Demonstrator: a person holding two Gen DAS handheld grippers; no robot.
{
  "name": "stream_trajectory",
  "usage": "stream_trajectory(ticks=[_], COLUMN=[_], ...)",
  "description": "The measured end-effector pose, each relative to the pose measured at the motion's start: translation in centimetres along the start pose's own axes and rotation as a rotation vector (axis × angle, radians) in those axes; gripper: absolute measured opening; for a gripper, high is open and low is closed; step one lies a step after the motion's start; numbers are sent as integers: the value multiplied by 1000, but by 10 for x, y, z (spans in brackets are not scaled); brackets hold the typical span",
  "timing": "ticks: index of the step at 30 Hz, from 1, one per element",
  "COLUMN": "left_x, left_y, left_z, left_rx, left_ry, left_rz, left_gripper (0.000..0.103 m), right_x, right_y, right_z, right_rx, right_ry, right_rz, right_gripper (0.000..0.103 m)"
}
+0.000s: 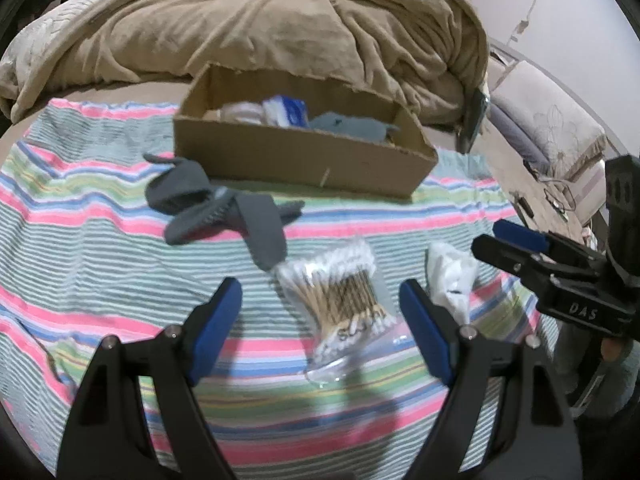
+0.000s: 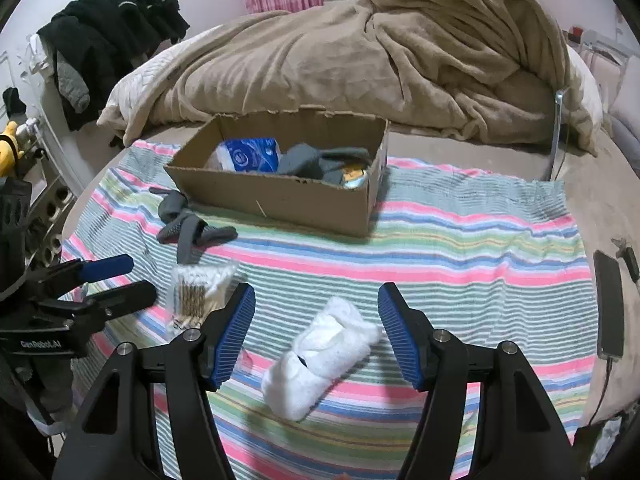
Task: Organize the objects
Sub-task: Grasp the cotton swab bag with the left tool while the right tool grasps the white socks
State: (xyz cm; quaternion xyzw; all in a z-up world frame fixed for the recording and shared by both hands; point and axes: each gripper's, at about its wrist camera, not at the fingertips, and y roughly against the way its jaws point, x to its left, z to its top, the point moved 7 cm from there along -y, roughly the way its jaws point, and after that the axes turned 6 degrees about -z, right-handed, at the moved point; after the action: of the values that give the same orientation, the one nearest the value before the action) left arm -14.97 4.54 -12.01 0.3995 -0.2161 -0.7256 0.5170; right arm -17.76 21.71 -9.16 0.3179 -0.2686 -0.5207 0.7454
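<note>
both claws released over the striped cloth

your left claw (image 1: 320,316) is spread wide, its blue pads on either side of the bag of cotton swabs (image 1: 340,300), which lies flat on the striped cloth (image 1: 100,280) and touches neither pad. your right claw (image 2: 316,332) is likewise released, with the rolled white sock (image 2: 320,360) lying on the cloth between its pads, tilted and free of both.

each claw shows in the other's view: the right one at the right edge beside the white sock, the left one at the left edge just beside the swab bag. the two items lie near each other.

farther out, the grey socks (image 1: 216,212) sprawl in a loose tangle on the cloth, just in front of the cardboard box (image 2: 280,200). the box stands open on the far part of the cloth and holds a blue-and-white packet (image 2: 248,156), more grey fabric (image 2: 316,162) and a small yellowish item in its right corner, too hidden to name.

behind the box, a tan blanket (image 2: 360,48) is heaped across the bed. a phone (image 2: 610,304) lies off the cloth at your right.
</note>
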Motion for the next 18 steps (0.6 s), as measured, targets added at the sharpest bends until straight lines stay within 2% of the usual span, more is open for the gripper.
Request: stream_trajectory(ticks=[4,10,18], left_x=[-5,-6,-9], left_y=[-11,-28,-43], left_z=[-6,-12,-14], left_rx=[17,41,56], left_ry=[7,-6,2], left_rz=[-16,27,19], left_gripper=[82,82,82], right_x=[-2,-6,-5], right_y=[-6,-15,-23], right_z=[-8,-18,-27], right_rx=[20,51,83], right_ry=[-5,-20,-11], right_rz=[3,9,7], right_gripper=[67,67,67])
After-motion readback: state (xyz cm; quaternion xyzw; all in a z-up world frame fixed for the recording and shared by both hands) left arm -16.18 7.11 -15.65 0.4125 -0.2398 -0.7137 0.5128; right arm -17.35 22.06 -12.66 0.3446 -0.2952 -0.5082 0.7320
